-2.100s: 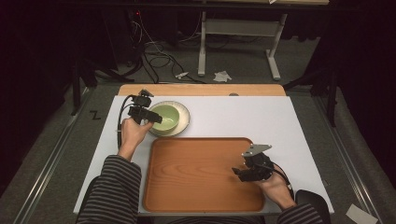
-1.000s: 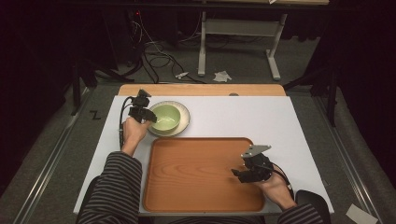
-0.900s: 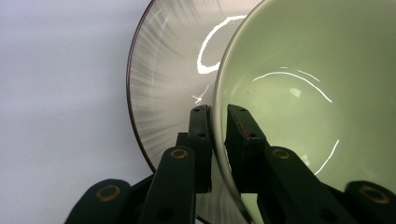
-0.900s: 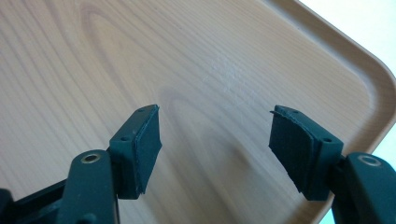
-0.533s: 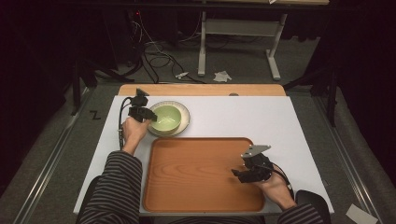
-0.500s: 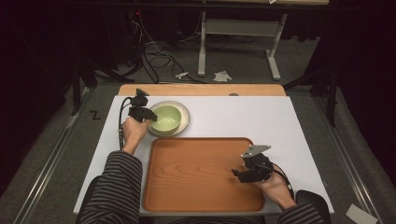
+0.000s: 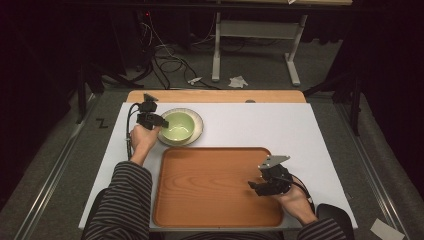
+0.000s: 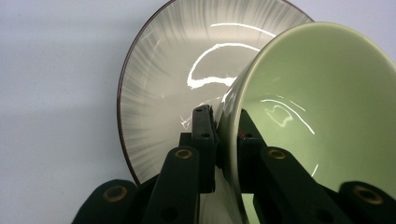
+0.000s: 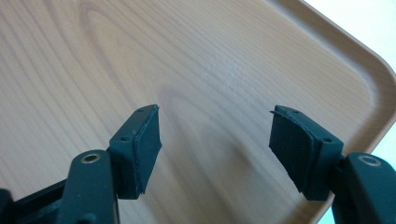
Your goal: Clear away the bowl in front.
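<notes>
Left gripper (image 8: 219, 140) jaws are clamping the near-left rim of the green bowl (image 7: 178, 126), one jaw inside, one outside. The bowl is sitting on the grey plate (image 8: 163, 84), far left on the white worktop (image 7: 260, 125). Right gripper (image 9: 215, 140) jaws are gaping open, empty, hovering over the wooden tray (image 7: 210, 185) at its near right.

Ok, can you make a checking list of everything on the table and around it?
Surface: white table top, wooden strip at its far edge.
Job's things: pale green glazed bowl on grey streaked plate; bare wooden tray.
Clutter: nothing seen.
Grippers: left tongs clamp the bowl's rim; right tongs open over the tray.
Cables: black cable from left tongs.
Surroundings: dark carpet, floor wires, crumpled paper.
</notes>
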`<state>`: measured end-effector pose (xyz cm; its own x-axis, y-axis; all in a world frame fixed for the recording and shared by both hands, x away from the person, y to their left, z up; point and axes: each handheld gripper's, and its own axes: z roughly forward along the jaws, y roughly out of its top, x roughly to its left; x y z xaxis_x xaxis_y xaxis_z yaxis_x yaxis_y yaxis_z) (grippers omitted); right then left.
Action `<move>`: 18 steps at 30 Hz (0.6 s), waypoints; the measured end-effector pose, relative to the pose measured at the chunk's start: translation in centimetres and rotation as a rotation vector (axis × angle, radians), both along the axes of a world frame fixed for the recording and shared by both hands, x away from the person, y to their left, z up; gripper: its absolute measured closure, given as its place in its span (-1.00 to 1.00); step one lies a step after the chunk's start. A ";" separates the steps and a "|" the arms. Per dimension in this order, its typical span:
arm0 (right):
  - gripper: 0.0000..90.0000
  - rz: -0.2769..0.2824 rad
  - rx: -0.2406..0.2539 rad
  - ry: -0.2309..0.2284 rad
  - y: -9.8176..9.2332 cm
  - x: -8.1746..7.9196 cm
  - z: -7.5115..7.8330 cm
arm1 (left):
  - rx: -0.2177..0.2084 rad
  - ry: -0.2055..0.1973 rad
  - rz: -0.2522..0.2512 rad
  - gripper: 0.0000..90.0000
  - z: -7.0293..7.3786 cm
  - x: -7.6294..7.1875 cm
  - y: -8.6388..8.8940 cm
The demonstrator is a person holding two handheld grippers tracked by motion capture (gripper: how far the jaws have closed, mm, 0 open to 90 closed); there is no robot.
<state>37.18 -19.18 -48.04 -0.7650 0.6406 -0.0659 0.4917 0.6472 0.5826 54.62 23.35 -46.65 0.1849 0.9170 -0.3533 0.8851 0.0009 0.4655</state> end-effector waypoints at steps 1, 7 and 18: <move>-0.22 0.003 -0.003 0.004 0.0 0.0 0.0 | -0.008 -0.009 0.001 0.85 0.1 0.0 0.0; -0.22 -0.005 -0.002 0.001 0.0 0.1 0.0 | -0.011 -0.029 -0.022 0.85 1.0 -0.4 -0.2; -0.22 -0.016 -0.010 0.017 -0.2 0.2 -0.1 | -0.039 -0.057 -0.065 0.85 2.1 -1.0 -0.8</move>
<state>37.38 -19.35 -48.15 -0.7559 0.6519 -0.0597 0.5116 0.6452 0.5673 53.63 22.60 -44.53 0.2649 0.8881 -0.3757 0.8558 -0.0370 0.5160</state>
